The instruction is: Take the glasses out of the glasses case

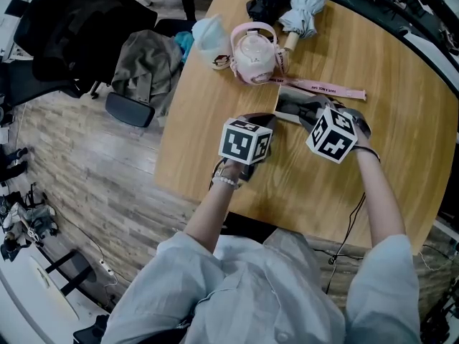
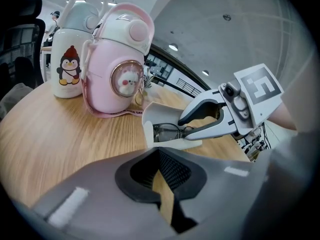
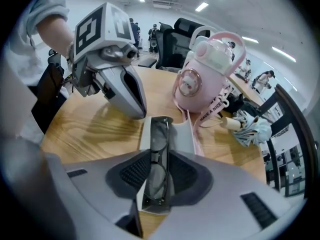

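Right gripper view shows the glasses case lying open on the table, with the glasses still inside it. Opening is done; lifting them out is left. The right gripper has its fingers partly open, one on each side of the glasses, and I think they are not squeezing yet. The left gripper waits near the case, fingers only a little apart, holding nothing.

Clutter on the worktop
A pink bottle stands beside a penguin bottle; a folded umbrella lies nearby.
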A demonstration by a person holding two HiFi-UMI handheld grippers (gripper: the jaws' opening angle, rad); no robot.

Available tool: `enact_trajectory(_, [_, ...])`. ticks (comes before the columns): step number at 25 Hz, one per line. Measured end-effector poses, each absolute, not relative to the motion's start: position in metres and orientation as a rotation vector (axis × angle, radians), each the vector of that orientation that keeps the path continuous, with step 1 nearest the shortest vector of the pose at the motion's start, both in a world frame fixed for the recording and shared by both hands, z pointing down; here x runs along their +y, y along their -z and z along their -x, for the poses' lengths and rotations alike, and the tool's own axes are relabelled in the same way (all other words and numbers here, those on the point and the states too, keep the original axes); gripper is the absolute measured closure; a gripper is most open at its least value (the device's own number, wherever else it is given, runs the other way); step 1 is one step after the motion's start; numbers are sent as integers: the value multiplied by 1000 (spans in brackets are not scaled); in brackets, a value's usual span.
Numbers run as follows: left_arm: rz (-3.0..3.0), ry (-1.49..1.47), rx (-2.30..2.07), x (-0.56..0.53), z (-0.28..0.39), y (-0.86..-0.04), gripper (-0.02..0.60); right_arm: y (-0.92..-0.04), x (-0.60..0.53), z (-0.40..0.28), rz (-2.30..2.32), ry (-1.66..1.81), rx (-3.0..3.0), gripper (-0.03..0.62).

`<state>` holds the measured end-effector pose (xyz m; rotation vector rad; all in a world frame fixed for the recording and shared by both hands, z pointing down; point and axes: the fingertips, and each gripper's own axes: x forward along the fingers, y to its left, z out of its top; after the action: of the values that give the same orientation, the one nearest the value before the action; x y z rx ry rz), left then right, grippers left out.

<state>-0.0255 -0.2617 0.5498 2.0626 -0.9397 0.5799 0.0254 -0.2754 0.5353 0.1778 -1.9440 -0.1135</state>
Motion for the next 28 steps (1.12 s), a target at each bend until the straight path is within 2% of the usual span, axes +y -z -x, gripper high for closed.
enact_trajectory(4, [-2060,-571,-938,-262,26,-550,578,-537,-274,-25,-155,66,-1946,508])
enact_trajectory(10, [-2062,-568,-938,-262,25,-550,578,-537,-278,-25,-213,100,-1961,574])
enact_trajectory(28, [-2064,-573,-937,-262,26,-551,578,-508,-280,-26,-365,395,-1950,580])
